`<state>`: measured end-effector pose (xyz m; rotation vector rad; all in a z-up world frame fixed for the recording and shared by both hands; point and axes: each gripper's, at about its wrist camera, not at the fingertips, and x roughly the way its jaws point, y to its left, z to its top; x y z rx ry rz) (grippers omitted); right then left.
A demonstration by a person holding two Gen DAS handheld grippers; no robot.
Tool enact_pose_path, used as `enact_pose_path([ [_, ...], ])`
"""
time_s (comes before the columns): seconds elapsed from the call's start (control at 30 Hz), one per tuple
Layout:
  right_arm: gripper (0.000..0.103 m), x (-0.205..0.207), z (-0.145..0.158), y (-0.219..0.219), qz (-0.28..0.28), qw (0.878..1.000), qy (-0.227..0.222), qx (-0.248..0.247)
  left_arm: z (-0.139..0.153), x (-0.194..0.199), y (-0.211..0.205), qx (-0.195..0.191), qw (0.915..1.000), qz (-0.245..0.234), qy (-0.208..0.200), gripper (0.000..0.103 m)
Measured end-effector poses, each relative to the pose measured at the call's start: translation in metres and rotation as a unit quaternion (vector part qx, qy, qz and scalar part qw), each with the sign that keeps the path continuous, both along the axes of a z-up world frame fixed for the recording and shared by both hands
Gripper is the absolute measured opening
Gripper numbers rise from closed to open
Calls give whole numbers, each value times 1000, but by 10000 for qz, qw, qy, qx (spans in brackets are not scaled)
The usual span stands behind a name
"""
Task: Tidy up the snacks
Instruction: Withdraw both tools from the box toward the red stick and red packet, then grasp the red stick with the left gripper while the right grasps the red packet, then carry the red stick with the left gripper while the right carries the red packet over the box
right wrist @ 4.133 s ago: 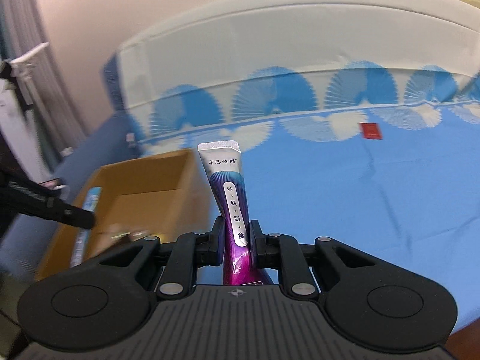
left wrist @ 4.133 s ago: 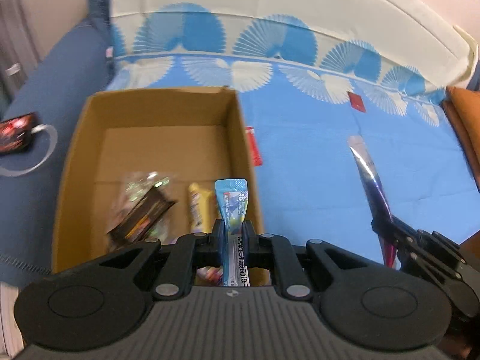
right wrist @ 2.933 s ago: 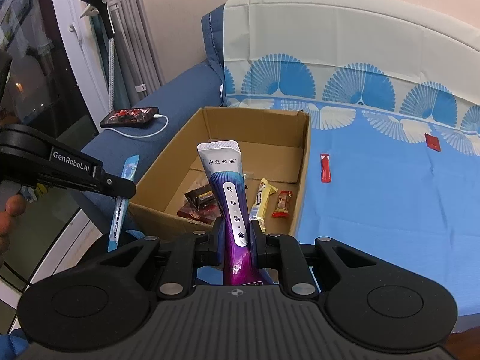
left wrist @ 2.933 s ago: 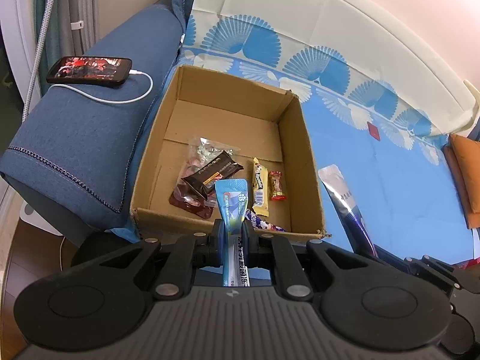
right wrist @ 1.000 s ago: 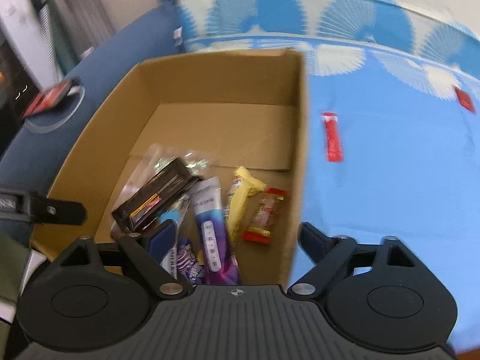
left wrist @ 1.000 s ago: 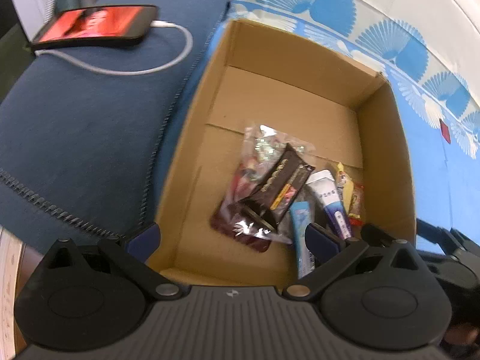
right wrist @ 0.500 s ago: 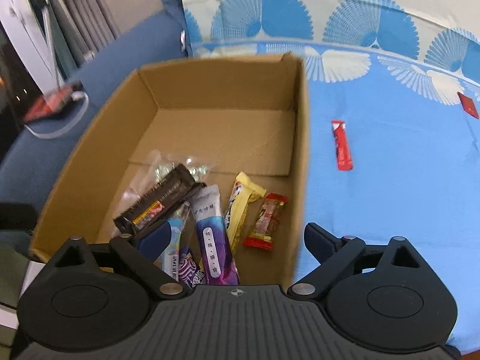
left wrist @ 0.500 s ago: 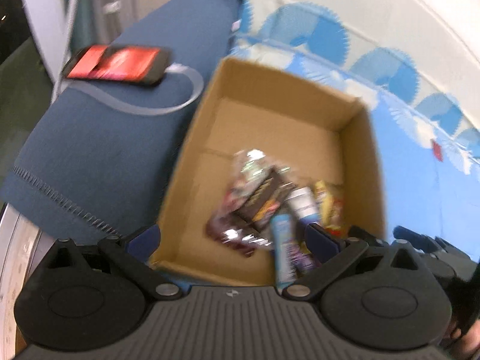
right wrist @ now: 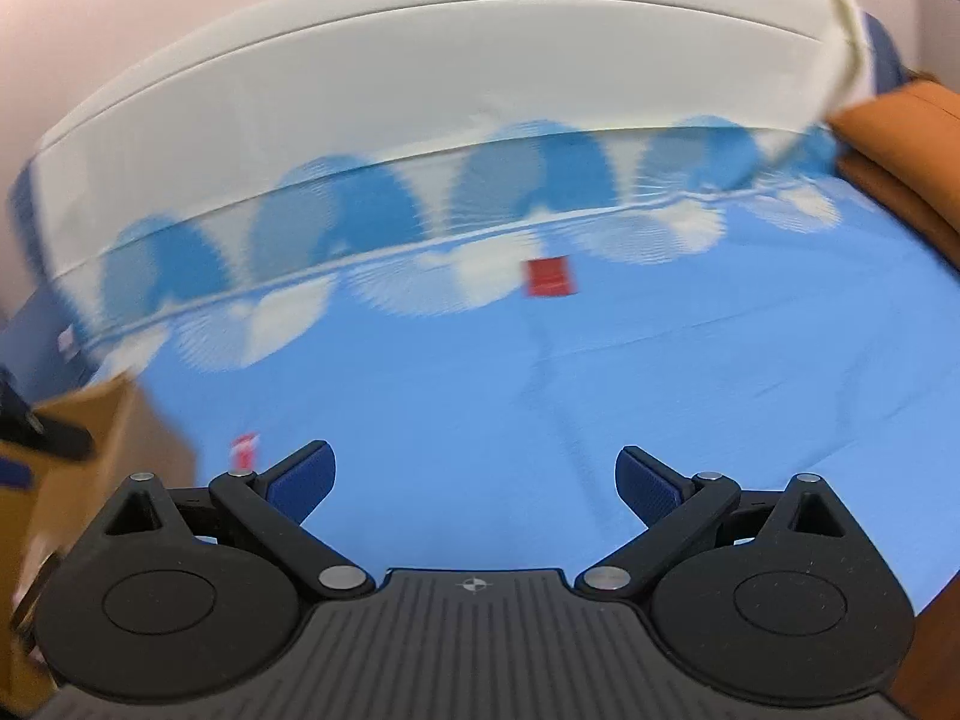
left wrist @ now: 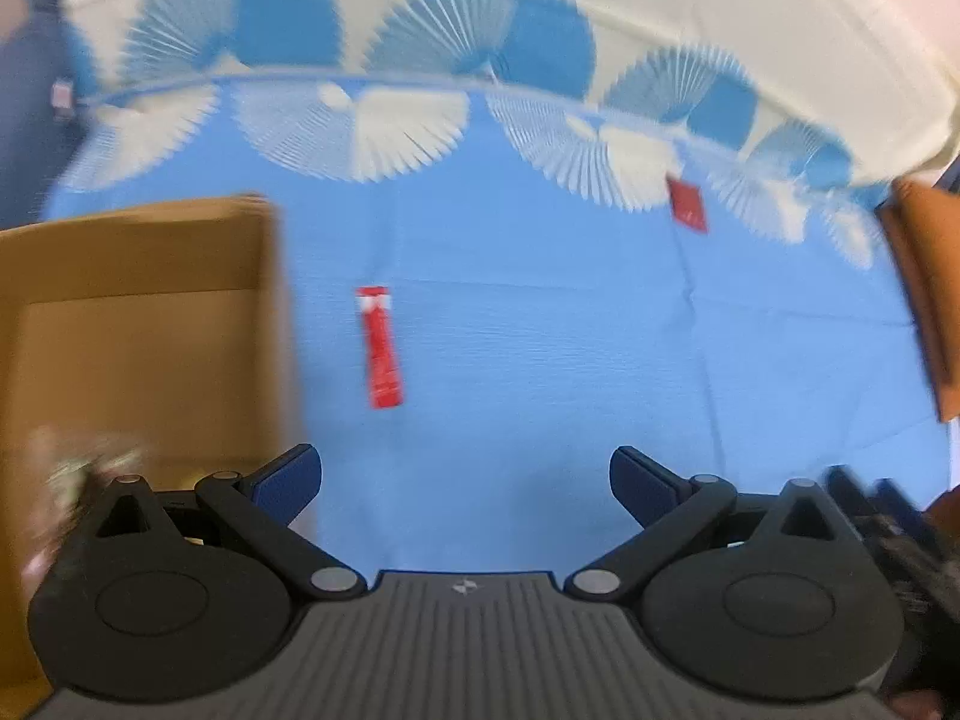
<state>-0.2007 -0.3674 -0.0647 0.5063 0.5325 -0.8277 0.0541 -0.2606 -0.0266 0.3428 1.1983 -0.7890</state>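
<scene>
Both views are motion-blurred. My left gripper [left wrist: 465,480] is open and empty over the blue sheet [left wrist: 540,330], just right of the cardboard box [left wrist: 138,324]. A long red snack stick [left wrist: 378,348] lies on the sheet ahead of it, beside the box. A small red square packet [left wrist: 687,207] lies farther back right. My right gripper [right wrist: 474,483] is open and empty over the sheet. The red square packet [right wrist: 549,277] lies well ahead of it; the red stick's tip [right wrist: 245,449] shows by its left finger. The box corner [right wrist: 90,450] is at far left.
An orange cushion [left wrist: 924,288] bounds the sheet on the right; it also shows in the right wrist view [right wrist: 900,144]. The patterned white-and-blue cover rises up the backrest [right wrist: 450,90] behind. A dark blue armrest [left wrist: 24,120] is at far left.
Both grippers have swung right, away from the box interior, and now face the blue sheet with the two red snacks. Earlier each dropped its stick pack into the box and opened.
</scene>
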Motion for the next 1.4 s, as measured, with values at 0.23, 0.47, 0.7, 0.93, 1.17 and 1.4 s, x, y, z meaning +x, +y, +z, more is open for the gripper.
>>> enact_pose_path([
  [0.23,100,46,-56,-102,-133,9999,14,43,-110,54,-76,852,9957,328,166,102],
  [0.47,100,136,-122,-193,10,9998,197,24,-175,99,-89,1067,9913,586,506,103],
  [0.7,103,226,-174,-263,-142,9975,673,-157,-173,115,-82,885,9919,661,635,103],
  [0.93,50,228,-172,-251,235,9952,652,-696,-151,115,-61,756,9932,842,264,12],
  [1.17,49,178,-142,-193,238,9985,327,-369,-119,77,-39,635,9960,578,266,12],
  [1.4,49,98,-67,-73,527,9978,-289,-286,-38,16,-4,229,9994,163,-223,12],
])
